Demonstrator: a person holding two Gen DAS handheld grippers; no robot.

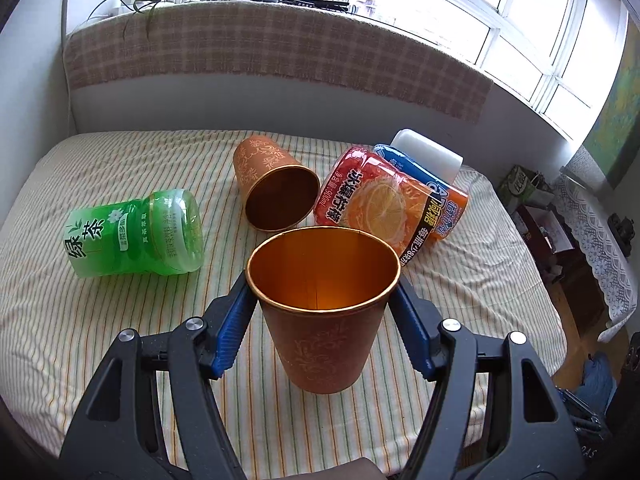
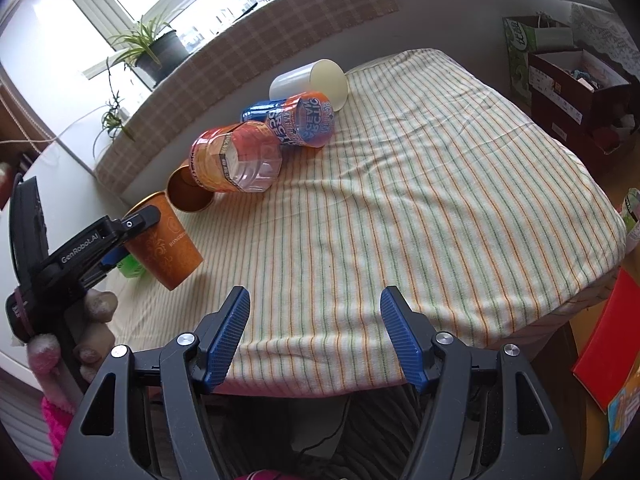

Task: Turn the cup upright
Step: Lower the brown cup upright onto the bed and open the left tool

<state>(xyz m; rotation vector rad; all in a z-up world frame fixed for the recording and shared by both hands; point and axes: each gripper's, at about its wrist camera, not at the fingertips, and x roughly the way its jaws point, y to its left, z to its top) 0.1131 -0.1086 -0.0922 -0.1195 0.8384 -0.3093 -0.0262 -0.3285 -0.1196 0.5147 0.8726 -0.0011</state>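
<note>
My left gripper (image 1: pixel 323 296) is shut on an orange patterned cup (image 1: pixel 322 320), mouth up, tilted a little, just above the striped cloth. The same cup (image 2: pixel 166 242) shows in the right wrist view, held by the left gripper (image 2: pixel 132 222). A second orange cup (image 1: pixel 270 184) lies on its side behind it, mouth toward me; it also shows in the right wrist view (image 2: pixel 190 194). My right gripper (image 2: pixel 314 308) is open and empty over the table's near edge.
A green bottle (image 1: pixel 136 232) lies to the left. An orange bottle (image 1: pixel 372 200), a blue-and-orange bottle (image 1: pixel 436 196) and a white cup (image 1: pixel 428 154) lie on their sides at the back right. The striped cloth (image 2: pixel 440 184) covers the table. Boxes (image 2: pixel 580 96) stand beside it.
</note>
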